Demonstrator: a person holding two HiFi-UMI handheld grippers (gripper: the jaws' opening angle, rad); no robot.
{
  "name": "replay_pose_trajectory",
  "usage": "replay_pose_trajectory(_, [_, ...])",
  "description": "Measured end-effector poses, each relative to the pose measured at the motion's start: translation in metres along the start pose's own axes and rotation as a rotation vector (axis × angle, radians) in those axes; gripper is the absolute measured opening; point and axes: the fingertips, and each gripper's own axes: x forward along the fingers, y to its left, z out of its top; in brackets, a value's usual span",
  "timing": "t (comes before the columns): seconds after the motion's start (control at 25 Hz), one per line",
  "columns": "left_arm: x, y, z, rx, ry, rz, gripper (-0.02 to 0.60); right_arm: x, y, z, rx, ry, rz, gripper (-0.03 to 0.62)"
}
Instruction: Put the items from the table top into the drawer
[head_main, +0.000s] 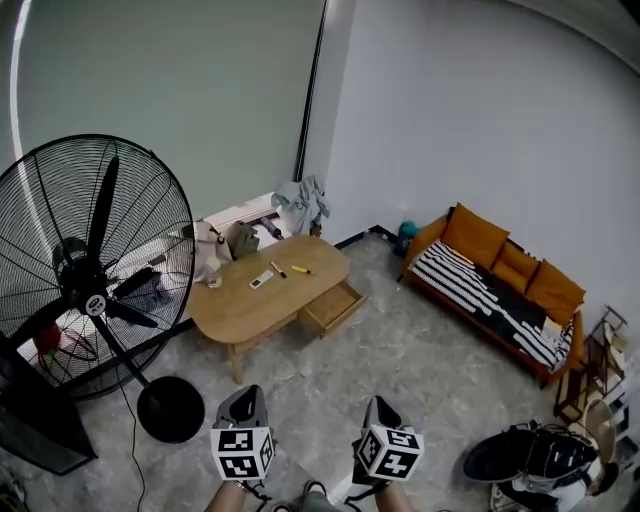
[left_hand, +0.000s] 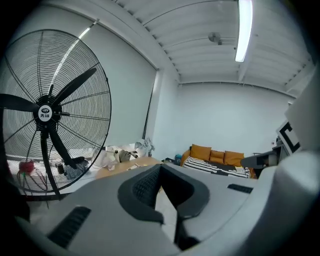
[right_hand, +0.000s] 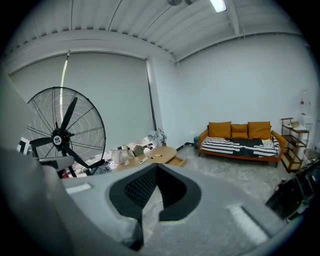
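Observation:
A low oval wooden table (head_main: 240, 310) stands across the room with its drawer (head_main: 333, 307) pulled open on the right side. On its top lie a white remote (head_main: 261, 280), a dark pen (head_main: 278, 269) and a yellow marker (head_main: 300, 270). My left gripper (head_main: 243, 398) and right gripper (head_main: 381, 406) hang side by side at the bottom of the head view, well short of the table. Both are shut with nothing between the pads. The left gripper view shows its jaws (left_hand: 159, 166) closed, the table (left_hand: 131, 167) small beyond. In the right gripper view the jaws (right_hand: 156, 166) point at the table (right_hand: 161, 154).
A big black floor fan (head_main: 95, 270) with a round base (head_main: 171, 408) stands left of the table. An orange sofa (head_main: 495, 290) with a striped cover lines the right wall. Clothes (head_main: 300, 203) and bags sit behind the table. Dark bags (head_main: 530, 455) lie at lower right.

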Motion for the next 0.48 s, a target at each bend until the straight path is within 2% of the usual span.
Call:
replay_pose_trajectory(0.28, [0.035,0.016,0.004,0.013,0.013,-0.001,-0.008,0.040,0.002,0.004,0.024,0.010,-0.003,0.005])
replay_pose_trajectory(0.48, [0.079,0.028,0.020,-0.005,0.006,0.026,-0.008,0.083,-0.006,0.031,0.022,0.001,0.008,0.005])
